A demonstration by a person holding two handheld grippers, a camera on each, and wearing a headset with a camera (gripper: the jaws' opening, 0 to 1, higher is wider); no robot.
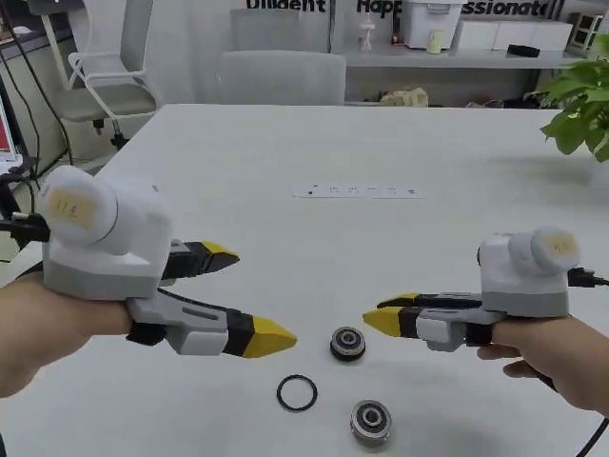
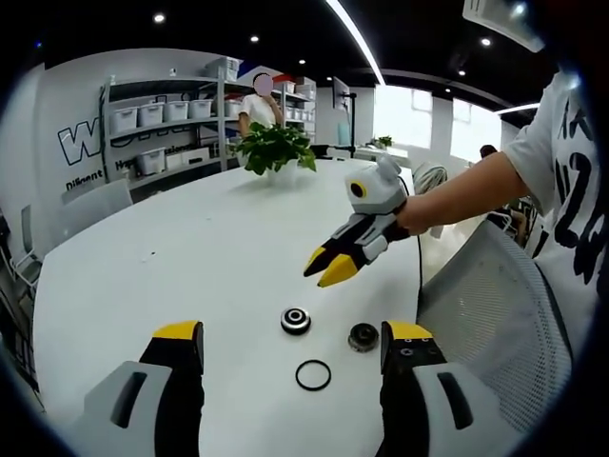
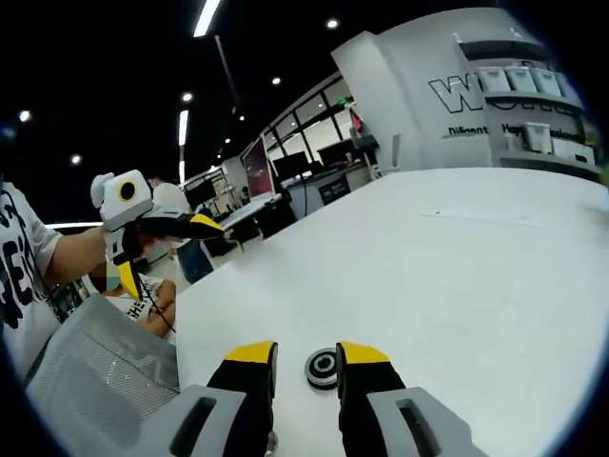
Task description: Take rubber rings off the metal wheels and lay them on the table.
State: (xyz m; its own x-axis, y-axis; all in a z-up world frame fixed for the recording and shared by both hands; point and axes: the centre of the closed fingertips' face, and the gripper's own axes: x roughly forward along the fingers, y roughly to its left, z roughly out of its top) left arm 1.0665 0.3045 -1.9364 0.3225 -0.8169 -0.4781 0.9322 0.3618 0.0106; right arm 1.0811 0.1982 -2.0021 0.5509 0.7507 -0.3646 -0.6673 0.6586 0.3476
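Head view: left tool [image 1: 249,293] has its jaws wide apart and empty. Right tool [image 1: 373,320] has its jaws nearly together, also empty. Dark-rimmed wheel [image 1: 347,344] lies flat on the counter [image 1: 285,152], just off the right tool's tips. Loose rubber ring [image 1: 297,392] and grey wheel [image 1: 370,422] lie nearer the person.

Left gripper view: dark-rimmed wheel [image 2: 296,321] sits ahead, centred between the spread jaws, axle up.

Right gripper view: same wheel [image 3: 322,367] sits just past the narrow gap, on axis. Right tool looks nearer, so I'd expect it to pin the wheel.
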